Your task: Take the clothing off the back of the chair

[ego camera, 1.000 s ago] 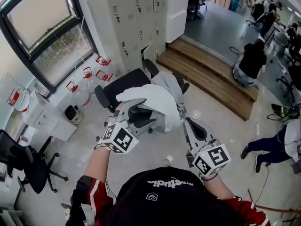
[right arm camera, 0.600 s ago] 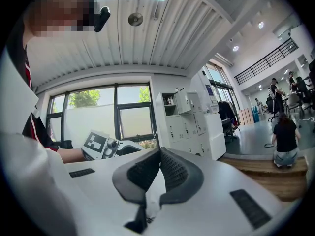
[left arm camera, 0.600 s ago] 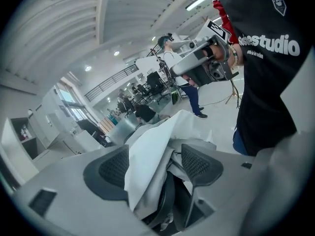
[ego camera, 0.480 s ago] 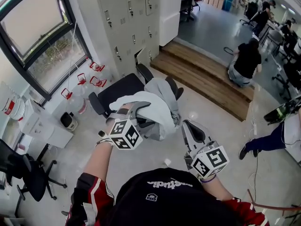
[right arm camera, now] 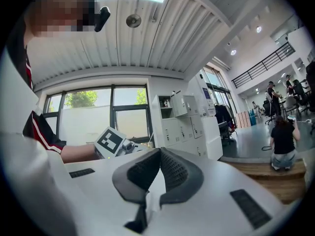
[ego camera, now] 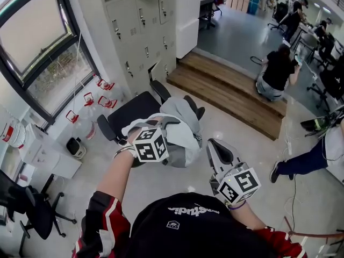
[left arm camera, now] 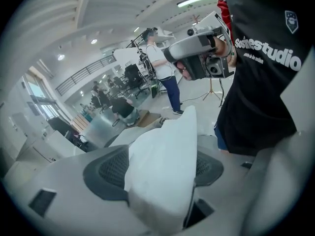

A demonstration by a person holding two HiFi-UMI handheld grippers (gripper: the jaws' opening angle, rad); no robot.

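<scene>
A white and grey garment (ego camera: 181, 127) hangs bunched in the air over the black office chair (ego camera: 130, 110), in front of my chest. My left gripper (ego camera: 161, 128) is shut on it; in the left gripper view the white cloth (left arm camera: 162, 166) fills the space between the dark pads (left arm camera: 106, 173). My right gripper (ego camera: 216, 147) is held just right of the garment, apart from it. Its pads (right arm camera: 179, 173) meet at the tips with nothing between them. The left gripper's marker cube (right arm camera: 112, 142) shows beyond them.
Grey lockers (ego camera: 140, 31) stand behind the chair, with a wooden step (ego camera: 231, 98) to their right. A person in black (ego camera: 277, 69) sits at the far right and a leg (ego camera: 301, 160) reaches in there. Another black chair (ego camera: 24, 208) stands at the left by a white cabinet (ego camera: 45, 152).
My left gripper has drawn right and toward me with the garment still in it, its cube turning upward. The right gripper has hardly moved.
</scene>
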